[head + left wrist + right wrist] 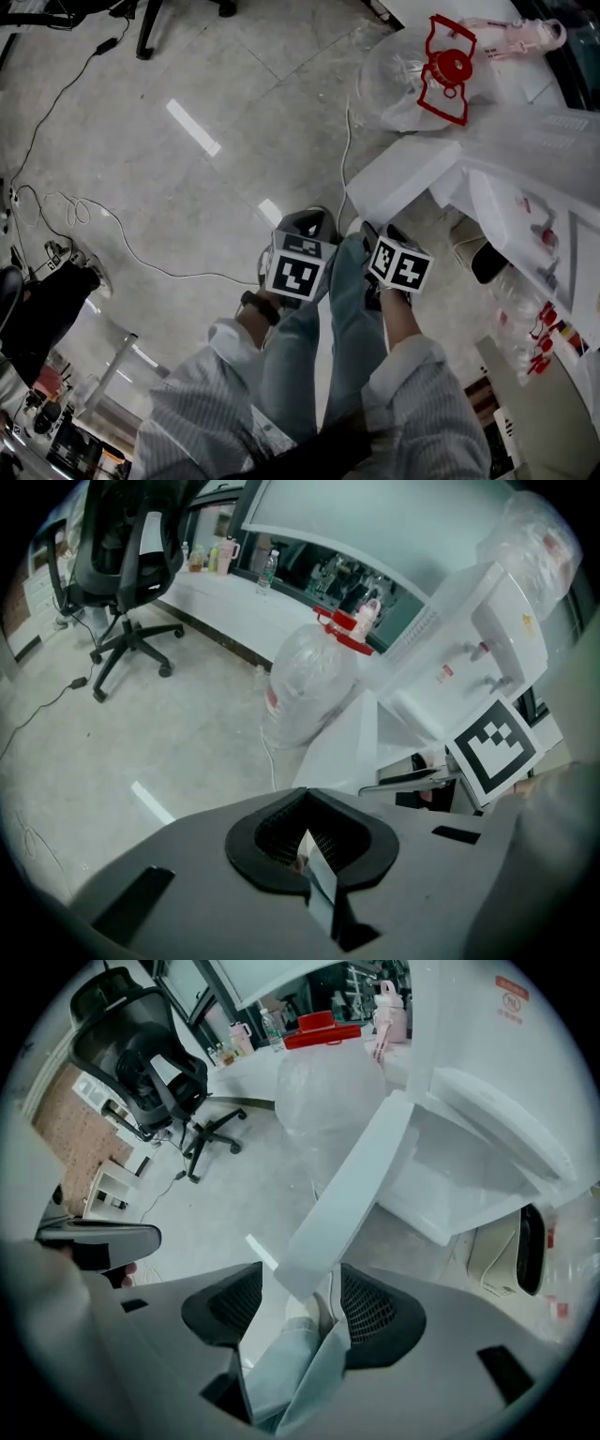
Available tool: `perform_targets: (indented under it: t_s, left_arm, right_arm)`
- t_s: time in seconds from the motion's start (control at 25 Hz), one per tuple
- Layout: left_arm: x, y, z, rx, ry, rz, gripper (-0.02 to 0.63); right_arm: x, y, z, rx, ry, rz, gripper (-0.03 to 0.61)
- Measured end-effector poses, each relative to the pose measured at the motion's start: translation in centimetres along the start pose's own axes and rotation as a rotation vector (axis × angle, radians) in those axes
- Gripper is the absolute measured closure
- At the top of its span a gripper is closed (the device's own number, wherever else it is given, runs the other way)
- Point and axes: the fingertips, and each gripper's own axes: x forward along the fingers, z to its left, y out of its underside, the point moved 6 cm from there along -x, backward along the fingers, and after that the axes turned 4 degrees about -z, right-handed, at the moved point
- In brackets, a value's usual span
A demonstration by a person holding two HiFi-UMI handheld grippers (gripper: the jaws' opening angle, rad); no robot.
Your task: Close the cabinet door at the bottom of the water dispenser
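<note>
The white water dispenser (497,611) stands at the right, its bottom cabinet (450,1185) open. The white cabinet door (403,176) swings out over the floor towards me; its edge (347,1194) shows just beyond my right jaws. My right gripper (302,1307) points steeply down, open, with nothing between its pads. My left gripper (309,846) is beside it, shut and empty, with the door (352,742) ahead of it. In the head view both grippers, left (305,225) and right (377,236), hang over my knees, short of the door.
A large clear water bottle (398,80) with a red handle (448,70) lies on the floor behind the door. A white cord (345,150) runs past it. Dark cables (94,220) trail at the left. A black office chair (131,564) stands further off.
</note>
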Motion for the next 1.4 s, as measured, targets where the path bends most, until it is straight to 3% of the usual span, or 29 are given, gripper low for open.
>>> perform_targets:
  t_s: [0.28, 0.56, 0.92, 1.4]
  left_arm:
    - [-1.0, 0.8, 1.5, -0.023, -0.005, -0.007, 0.603]
    - [-1.4, 1.2, 1.5, -0.005, 0.015, -0.005, 0.603]
    - [-1.3, 0.9, 0.9, 0.043, 0.023, -0.013, 0.603]
    - [1.0, 2.5, -4.7, 0.073, 0.048, -0.006, 0.603]
  right_arm:
    - [1.4, 0.4, 0.3, 0.123, 0.041, -0.002, 0.356]
    - [2.5, -0.4, 0.2, 0.126, 0.130, -0.011, 0.357]
    - [1.8, 0.5, -0.3, 0.108, 0.144, -0.042, 0.357]
    - [-0.5, 3.9, -5.4, 0.077, 0.158, -0.032, 0.359]
